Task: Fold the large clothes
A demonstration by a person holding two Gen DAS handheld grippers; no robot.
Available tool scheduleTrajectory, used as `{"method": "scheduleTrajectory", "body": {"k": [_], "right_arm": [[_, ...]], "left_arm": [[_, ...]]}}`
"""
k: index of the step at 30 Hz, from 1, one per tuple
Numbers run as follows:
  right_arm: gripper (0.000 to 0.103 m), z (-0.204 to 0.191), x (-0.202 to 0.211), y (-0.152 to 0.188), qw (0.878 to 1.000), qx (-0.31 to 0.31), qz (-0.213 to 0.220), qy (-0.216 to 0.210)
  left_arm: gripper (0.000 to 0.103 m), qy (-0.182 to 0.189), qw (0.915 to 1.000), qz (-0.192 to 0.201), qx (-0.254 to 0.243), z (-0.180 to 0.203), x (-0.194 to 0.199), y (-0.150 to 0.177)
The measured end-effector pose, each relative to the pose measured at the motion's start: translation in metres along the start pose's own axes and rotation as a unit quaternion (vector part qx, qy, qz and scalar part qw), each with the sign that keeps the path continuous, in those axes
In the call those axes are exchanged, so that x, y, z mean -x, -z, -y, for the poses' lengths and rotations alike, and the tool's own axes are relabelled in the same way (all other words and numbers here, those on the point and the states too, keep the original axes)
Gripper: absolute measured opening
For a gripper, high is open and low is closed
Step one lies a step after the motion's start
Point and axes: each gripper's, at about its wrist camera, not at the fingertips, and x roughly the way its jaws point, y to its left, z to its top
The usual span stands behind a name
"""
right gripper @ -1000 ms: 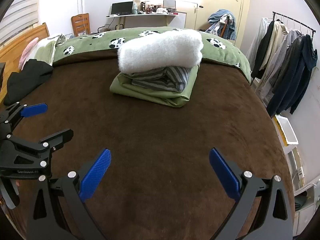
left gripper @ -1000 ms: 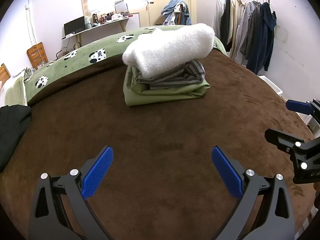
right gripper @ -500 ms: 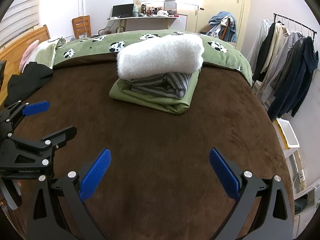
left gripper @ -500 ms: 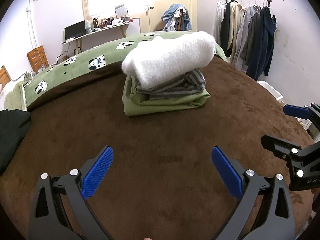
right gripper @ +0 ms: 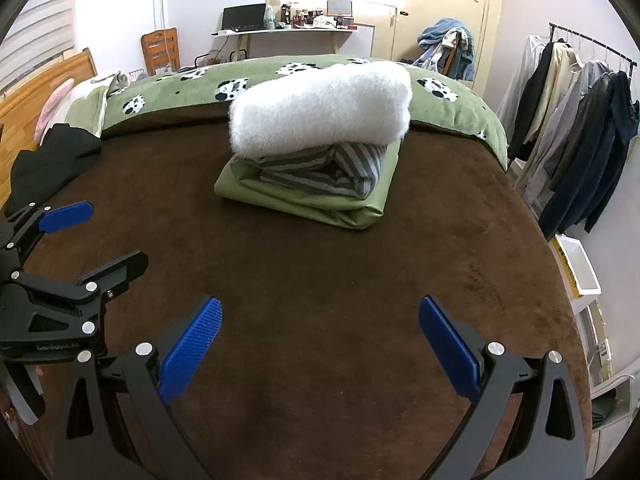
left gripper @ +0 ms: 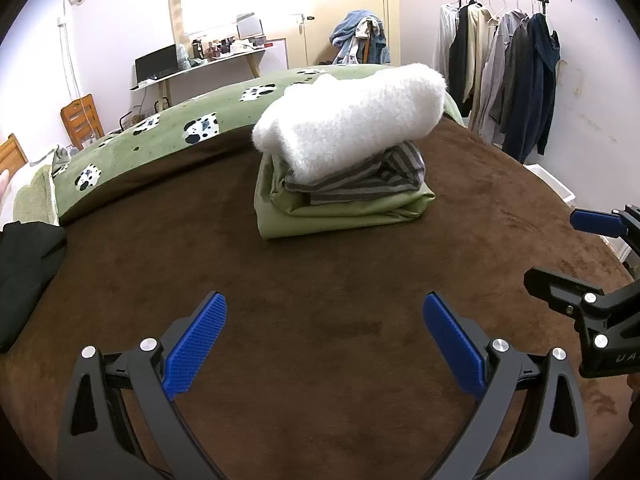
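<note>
step: between garments, stack (left gripper: 344, 168) folded | left gripper (left gripper: 324, 340), right gripper (right gripper: 318, 340) spread, empty | next: likely fetch black garment (right gripper: 52, 164)

A wide brown plush blanket (right gripper: 320, 280) covers the bed, with a green quilt printed with black-and-white cows (right gripper: 280, 76) beyond it. A white desk (right gripper: 288, 32) holding a dark monitor (right gripper: 244, 14) stands by the bright window, a wooden chair (right gripper: 160, 50) beside it. A black metal garment rack of hanging coats (left gripper: 504, 64) lines the right wall.
</note>
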Motion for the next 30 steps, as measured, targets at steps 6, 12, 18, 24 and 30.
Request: {"method": "scheduleTrajectory", "body": {"k": [6, 12, 18, 24, 30], "right_arm": [[0.097, -0.0006, -0.0047, -0.0001, 1.0, 0.002, -0.005, -0.001], [0.097, -0.0002, -0.0058, 0.0007, 1.0, 0.0, -0.005, -0.001], [0.097, -0.0001, -0.006, 0.0014, 1.0, 0.003, -0.007, -0.001], [0.097, -0.0004, -0.0054, 0.0019, 1.0, 0.004, -0.008, 0.0], [0.097, -0.0008, -0.0044, 0.0024, 1.0, 0.003, -0.006, 0.0]], "left_arm": [[0.096, 0.001, 1.0, 0.001, -0.005, 0.0017, -0.0013, 0.0018], [0.096, 0.0, 1.0, -0.001, -0.009, 0.005, -0.0016, 0.0019], [0.096, 0.0, 1.0, -0.004, -0.005, 0.0037, -0.0023, 0.0029], [0.096, 0.0, 1.0, -0.005, -0.004, 0.0026, -0.0022, 0.003], [0.096, 0.001, 1.0, -0.006, -0.004, 0.0009, -0.0024, 0.0026]]}}
